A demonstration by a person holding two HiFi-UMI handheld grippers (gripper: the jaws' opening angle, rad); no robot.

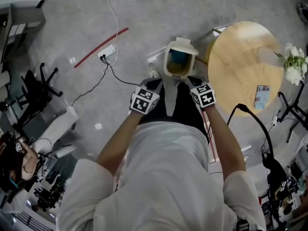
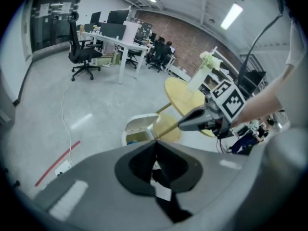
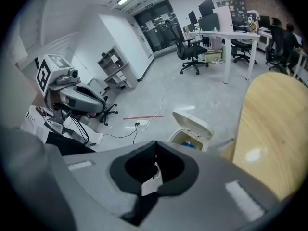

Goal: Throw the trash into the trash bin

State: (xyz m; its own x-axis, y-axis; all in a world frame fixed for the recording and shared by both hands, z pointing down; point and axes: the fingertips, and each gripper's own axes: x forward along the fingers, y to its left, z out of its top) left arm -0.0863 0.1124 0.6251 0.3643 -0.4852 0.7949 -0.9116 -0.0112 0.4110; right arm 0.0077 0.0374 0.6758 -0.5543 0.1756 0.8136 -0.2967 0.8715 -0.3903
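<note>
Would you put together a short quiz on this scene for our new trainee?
1. True or false: the bin stands open.
2. What stands on the round table? A) flowers B) a laptop C) a kettle
3. Fill in: the jaws of the left gripper and of the right gripper are both ____.
Key: 1 true; 2 A; 3 shut.
</note>
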